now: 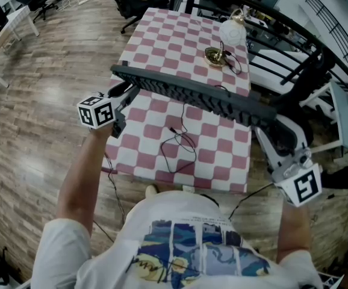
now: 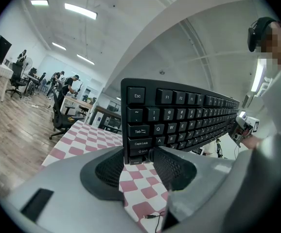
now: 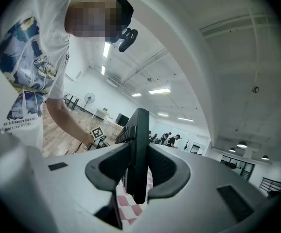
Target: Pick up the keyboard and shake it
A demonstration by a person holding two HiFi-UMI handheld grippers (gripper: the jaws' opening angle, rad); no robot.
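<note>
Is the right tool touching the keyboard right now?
Touching. The right gripper view shows the right tool with both jaws pressed against the end of the keyboard, clamping it edge-on between them.

You hold the black keyboard [image 1: 198,98] clear of the tabletop, tipped steeply onto 1 long edge with its keys facing you and the Esc row uppermost. It crosses above the tabletop's middle at a slant, the left end farther from you. Its 2 short ends sit clamped in your left gripper [image 1: 129,93] and right gripper [image 1: 271,124].
</note>
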